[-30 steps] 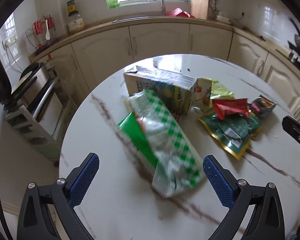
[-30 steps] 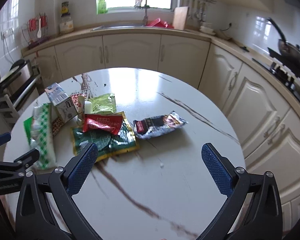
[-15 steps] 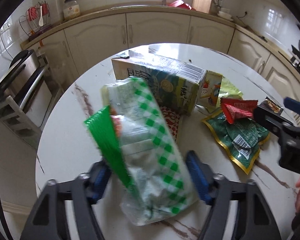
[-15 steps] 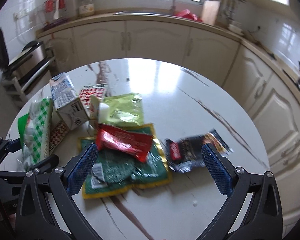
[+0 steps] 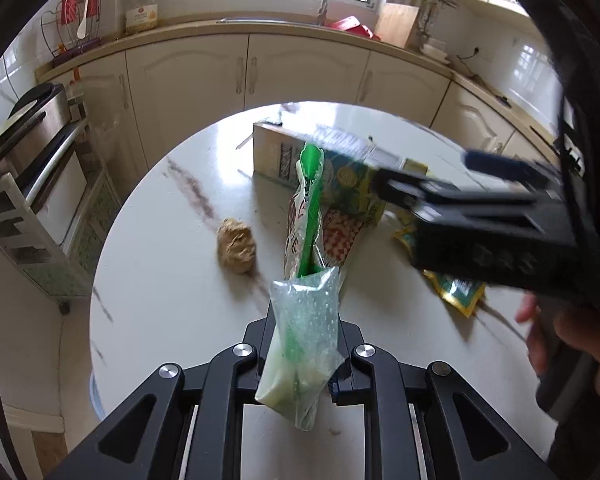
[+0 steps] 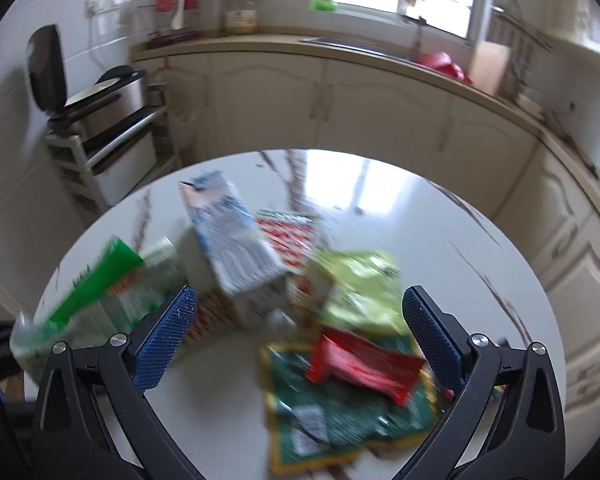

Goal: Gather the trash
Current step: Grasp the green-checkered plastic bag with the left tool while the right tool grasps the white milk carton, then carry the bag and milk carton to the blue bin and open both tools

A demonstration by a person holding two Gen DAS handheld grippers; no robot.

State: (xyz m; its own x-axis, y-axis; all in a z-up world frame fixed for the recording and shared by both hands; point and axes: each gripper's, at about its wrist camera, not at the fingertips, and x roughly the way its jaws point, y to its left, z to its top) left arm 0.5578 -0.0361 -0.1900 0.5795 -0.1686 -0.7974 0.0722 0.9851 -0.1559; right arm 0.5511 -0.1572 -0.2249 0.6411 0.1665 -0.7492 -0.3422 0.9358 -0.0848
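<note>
My left hand-held gripper [image 5: 300,364], its jaws just drawn in, clenches a green-and-clear plastic bag [image 5: 304,344], raised off the round bench [image 5: 160,280]. My right hand-held gripper [image 6: 296,332] hangs released above a red wrapper [image 6: 360,364] and green packet [image 6: 340,412] beside a carton [image 6: 236,248].
</note>
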